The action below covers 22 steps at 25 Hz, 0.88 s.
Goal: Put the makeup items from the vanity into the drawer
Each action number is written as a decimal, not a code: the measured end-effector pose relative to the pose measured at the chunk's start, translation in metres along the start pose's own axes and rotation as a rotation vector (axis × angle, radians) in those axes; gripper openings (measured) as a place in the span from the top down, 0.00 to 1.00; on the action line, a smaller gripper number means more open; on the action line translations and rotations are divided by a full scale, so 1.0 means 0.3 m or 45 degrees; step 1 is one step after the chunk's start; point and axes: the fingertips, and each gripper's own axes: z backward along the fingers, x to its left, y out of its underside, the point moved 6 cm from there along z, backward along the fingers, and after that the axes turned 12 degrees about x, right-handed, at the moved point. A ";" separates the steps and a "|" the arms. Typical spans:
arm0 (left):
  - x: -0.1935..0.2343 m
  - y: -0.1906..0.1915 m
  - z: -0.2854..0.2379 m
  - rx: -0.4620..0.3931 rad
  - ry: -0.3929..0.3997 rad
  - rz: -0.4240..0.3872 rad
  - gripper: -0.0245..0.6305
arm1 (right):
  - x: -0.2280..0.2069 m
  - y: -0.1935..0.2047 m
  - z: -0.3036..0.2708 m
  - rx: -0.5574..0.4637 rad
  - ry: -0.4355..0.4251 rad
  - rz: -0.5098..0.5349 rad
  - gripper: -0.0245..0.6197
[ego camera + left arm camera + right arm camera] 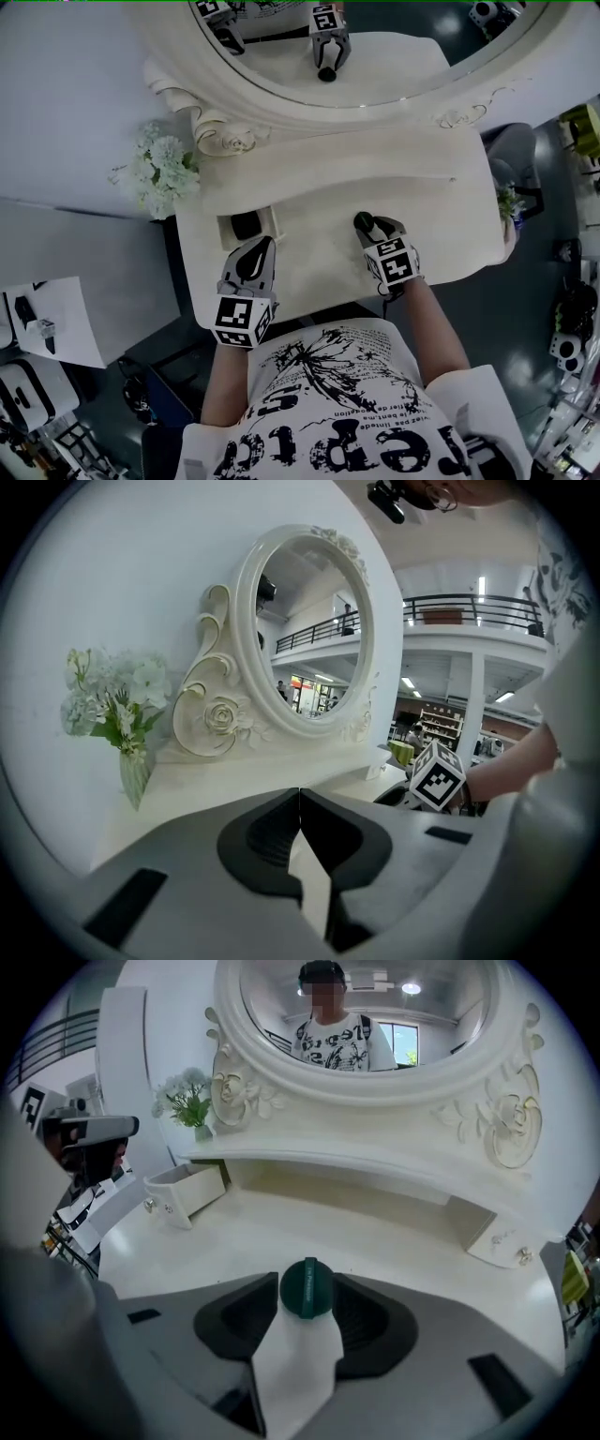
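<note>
We judge the step to be carrying the green item (307,1288) to the open drawer (273,221) at centre left of the head view. We should keep the grip firm, cross the bench (319,267) low, steer clear of the left gripper (257,247) just below the drawer, and let go only over the compartment. The right gripper (367,227) stands half open, clamped on the round green item; the left gripper's jaws meet on nothing
</note>
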 end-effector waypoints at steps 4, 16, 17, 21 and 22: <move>-0.024 0.019 -0.011 0.015 -0.008 0.020 0.93 | -0.021 0.012 -0.045 0.032 -0.009 -0.004 0.69; -0.071 0.028 -0.019 0.021 -0.019 0.008 0.93 | -0.022 0.005 -0.047 0.078 -0.087 0.074 0.89; -0.067 0.026 -0.013 0.018 -0.022 0.008 0.93 | -0.019 -0.001 -0.037 0.070 -0.086 0.077 0.90; -0.040 0.018 0.016 -0.007 -0.034 0.017 0.93 | 0.014 -0.059 0.025 -0.009 -0.090 0.098 0.90; -0.031 0.015 0.025 -0.016 -0.038 0.019 0.93 | 0.027 -0.084 0.041 -0.034 -0.098 0.108 0.90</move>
